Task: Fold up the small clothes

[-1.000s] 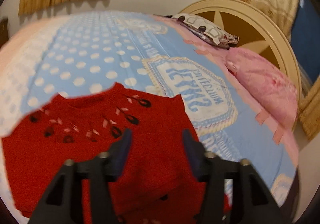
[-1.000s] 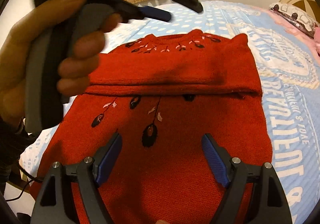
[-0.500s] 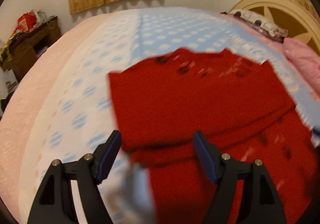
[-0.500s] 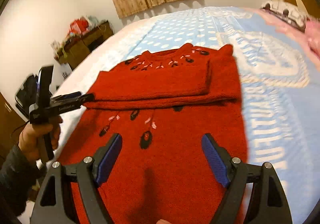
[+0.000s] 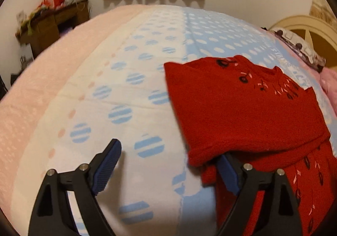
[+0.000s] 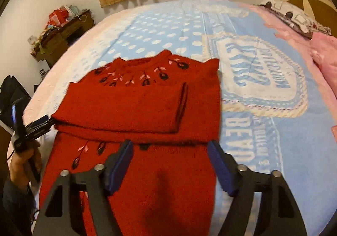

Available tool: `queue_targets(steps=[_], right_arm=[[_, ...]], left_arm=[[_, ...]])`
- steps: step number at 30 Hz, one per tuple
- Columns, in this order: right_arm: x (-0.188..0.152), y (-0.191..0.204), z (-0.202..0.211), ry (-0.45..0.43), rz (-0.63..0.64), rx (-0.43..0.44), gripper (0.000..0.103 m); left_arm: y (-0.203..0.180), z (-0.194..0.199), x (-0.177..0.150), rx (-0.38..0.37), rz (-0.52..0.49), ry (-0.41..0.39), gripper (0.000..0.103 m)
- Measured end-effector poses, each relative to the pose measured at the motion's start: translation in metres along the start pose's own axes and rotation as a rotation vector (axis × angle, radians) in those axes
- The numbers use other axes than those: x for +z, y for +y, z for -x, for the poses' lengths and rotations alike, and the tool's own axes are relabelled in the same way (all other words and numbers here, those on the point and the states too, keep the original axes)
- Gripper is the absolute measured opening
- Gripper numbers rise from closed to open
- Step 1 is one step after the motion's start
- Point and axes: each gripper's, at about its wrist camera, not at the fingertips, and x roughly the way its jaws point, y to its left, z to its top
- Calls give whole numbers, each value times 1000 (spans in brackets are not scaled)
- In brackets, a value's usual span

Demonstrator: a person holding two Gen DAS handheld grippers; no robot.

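Red knit sweater (image 6: 147,109), embroidered at the neck, lying flat on the blue dotted bedspread (image 6: 263,151); both sleeves folded across the chest, one over the other; lower body unfolded. Left gripper (image 5: 168,164): a second ago above the chest, since swung out to the sweater's left edge, jaws apart, one finger tucked under the sleeve fold. Right gripper (image 6: 170,166): jaws apart, holding nothing, hovering over the lower body, nearer the sleeve band than before. Judgement: sleeve stage done; bottom-up fold likely next.
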Motion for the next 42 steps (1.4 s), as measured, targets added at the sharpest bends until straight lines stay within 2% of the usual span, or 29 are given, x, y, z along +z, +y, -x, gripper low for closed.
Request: queue_targets(steps=[3,4,6,8,11,13,14,15,20,22,25,27,30,32,34,36,39,42], right_arm=[[13,1,-23,31,11,-25,58],[17,-1,-31,42,-5,-17,58],[23,-4,-41,49,-31,0,58],[26,-6,-49,45,-51,7,57],[26,-2,-67,66,-39,-21,44],[23,1,-75,79,-35,-2,24],[22,3,-74,69,-25,-7,19],[22,6,-71,51,-5,-23,10],[29,10,-28,-97,49,-83,8],[31,6,-17,-131,46,-104,8],[31,-9,-16,-127,7,-140,8],[29,-16,-32,-58,13,-104,8],[18,-20,-53,5,34,-122,10],[14,-24,-58,23,27,-111,19],[14,-29,-51,4,20,-138,62],[14,-37,-37,-29,-7,-116,64],[17,-30,-22,-76,39,-145,64],[23,-10,-17,-110,96,-76,64]], left_arm=[[-5,-3,-2,7,-30,-4,90],[-8,-3,-2,13,-45,-7,91],[-13,-6,-4,23,-71,-3,99],[-15,-7,-5,26,-82,2,99],[-14,-7,-5,27,-86,-1,100],[-14,-7,-5,30,-83,1,101],[-14,-7,-5,29,-83,1,101],[-13,-8,-4,32,-79,3,102],[-9,-10,-4,20,-58,15,103],[-7,-11,-4,9,-45,22,103],[-7,-11,-5,2,-38,27,103],[-7,-12,-5,4,-41,29,103],[-6,-10,-5,0,-30,30,103],[-3,-3,-6,-7,-16,39,103],[0,15,-10,-17,6,17,103],[-2,35,-14,-29,-20,-18,103],[-5,57,-11,-27,-37,-83,103],[-11,58,9,-10,-33,-134,103]])
